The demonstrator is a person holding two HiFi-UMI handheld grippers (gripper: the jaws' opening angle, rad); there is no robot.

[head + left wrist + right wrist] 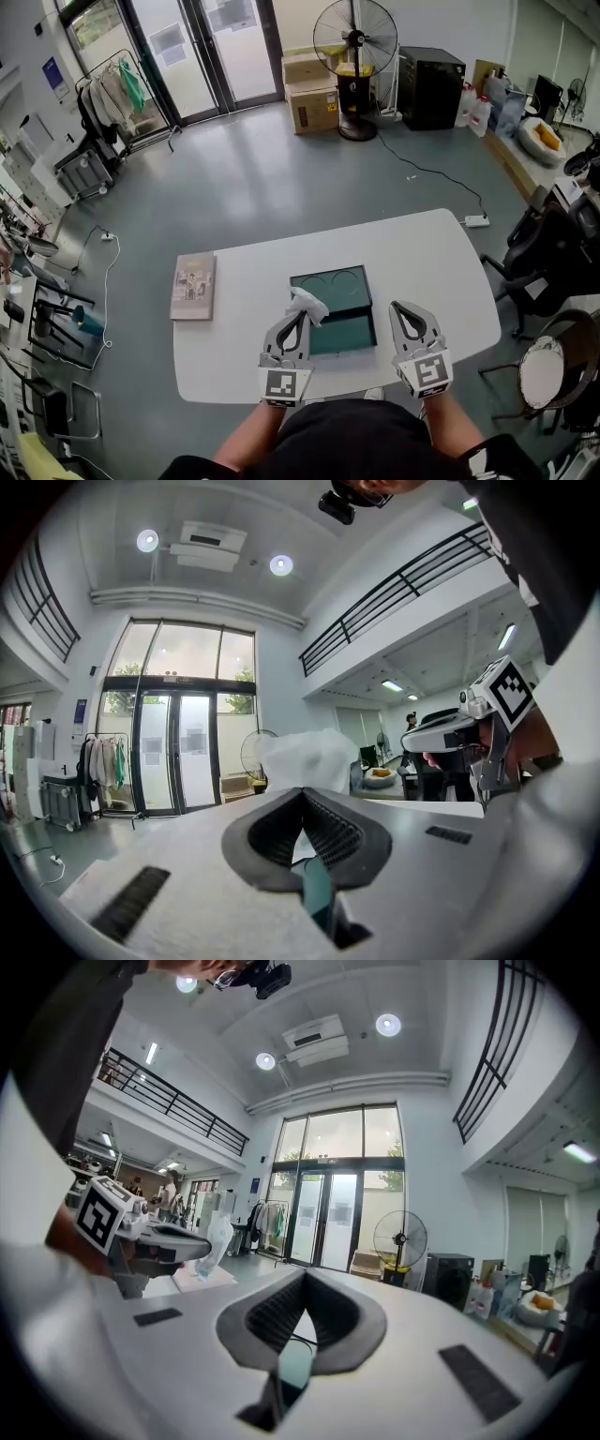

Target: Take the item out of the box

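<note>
A dark green box lies open in the middle of the white table; its far half shows two round recesses. My left gripper hovers at the box's left edge, shut on a white crinkled plastic-wrapped item. In the left gripper view the item sticks up from the closed tips of that gripper. My right gripper is held just right of the box, shut with nothing in it; its tips meet in its own view. There the left gripper and the item appear at left.
A thin book lies near the table's left edge. Office chairs stand to the right of the table, and a cable runs across the grey floor beyond it. A fan and cardboard boxes are far back.
</note>
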